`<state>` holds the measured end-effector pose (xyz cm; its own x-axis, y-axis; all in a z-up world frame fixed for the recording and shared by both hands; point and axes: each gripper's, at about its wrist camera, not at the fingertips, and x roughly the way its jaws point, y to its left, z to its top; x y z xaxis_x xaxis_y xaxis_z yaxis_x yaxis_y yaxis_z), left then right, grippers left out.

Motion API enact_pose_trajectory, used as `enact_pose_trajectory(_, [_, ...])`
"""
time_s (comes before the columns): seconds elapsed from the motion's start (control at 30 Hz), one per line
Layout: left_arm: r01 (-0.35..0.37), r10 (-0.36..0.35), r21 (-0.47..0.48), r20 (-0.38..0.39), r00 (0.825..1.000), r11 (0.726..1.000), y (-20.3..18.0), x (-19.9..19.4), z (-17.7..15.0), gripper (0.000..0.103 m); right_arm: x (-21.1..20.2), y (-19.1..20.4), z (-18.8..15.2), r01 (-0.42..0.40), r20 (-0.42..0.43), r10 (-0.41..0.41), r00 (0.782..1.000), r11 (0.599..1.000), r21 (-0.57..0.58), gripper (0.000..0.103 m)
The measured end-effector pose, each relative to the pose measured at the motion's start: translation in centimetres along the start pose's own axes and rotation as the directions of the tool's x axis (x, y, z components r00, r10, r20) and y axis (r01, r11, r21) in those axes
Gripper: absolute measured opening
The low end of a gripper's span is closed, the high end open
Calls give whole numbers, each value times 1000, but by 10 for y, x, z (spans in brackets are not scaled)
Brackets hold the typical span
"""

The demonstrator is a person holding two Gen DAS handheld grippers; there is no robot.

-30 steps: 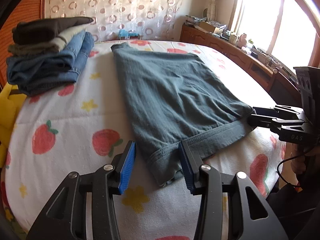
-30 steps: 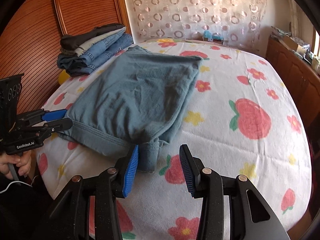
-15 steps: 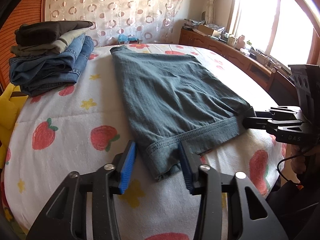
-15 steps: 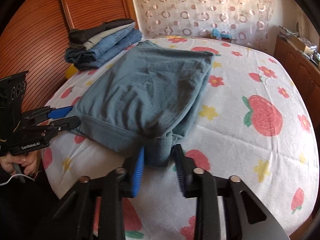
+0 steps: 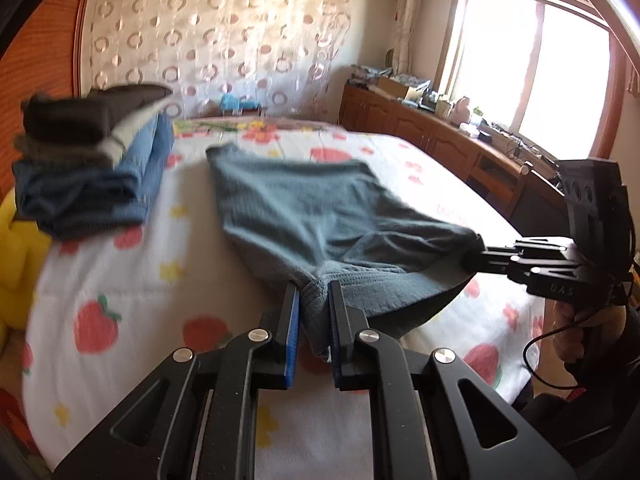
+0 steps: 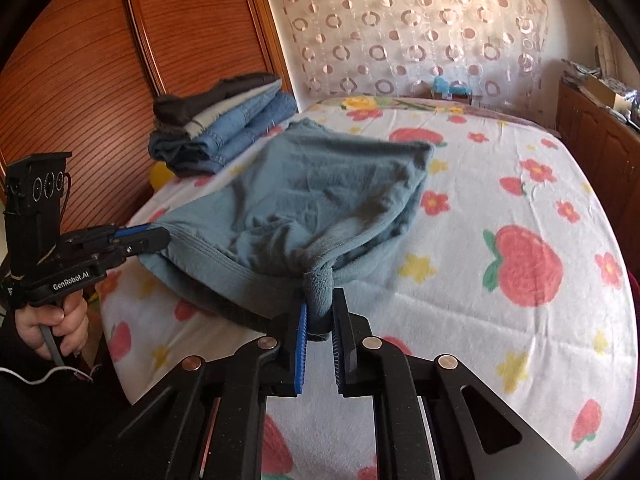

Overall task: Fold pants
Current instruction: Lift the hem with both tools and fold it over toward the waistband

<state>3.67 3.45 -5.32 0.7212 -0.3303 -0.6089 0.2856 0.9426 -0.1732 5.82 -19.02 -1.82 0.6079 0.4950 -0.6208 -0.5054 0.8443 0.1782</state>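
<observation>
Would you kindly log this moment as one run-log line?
left gripper: shut on pants | right gripper: shut on pants | near edge lifted off bed

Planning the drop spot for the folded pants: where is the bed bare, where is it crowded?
Bare: the bedspread between the teal pants and the wooden cabinets; also a strip toward the curtain. Crowded: the headboard side, where the stack of folded clothes sits close beside the pants. The left gripper and right gripper pinch the near hem.
</observation>
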Motion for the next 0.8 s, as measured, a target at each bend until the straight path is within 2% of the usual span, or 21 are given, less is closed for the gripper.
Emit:
enact_pose_trajectory(0.3, [-5, 4, 36, 28, 1000, 999, -1, 3, 18, 14, -6, -2, 7, 1, 31, -1, 1000, 1000, -9, 11])
enact_pose_trajectory(0.8, [-32, 29, 42, 65, 997, 999, 20, 33, 66, 14, 16, -24, 54, -19, 86, 21, 996, 1000, -23, 11])
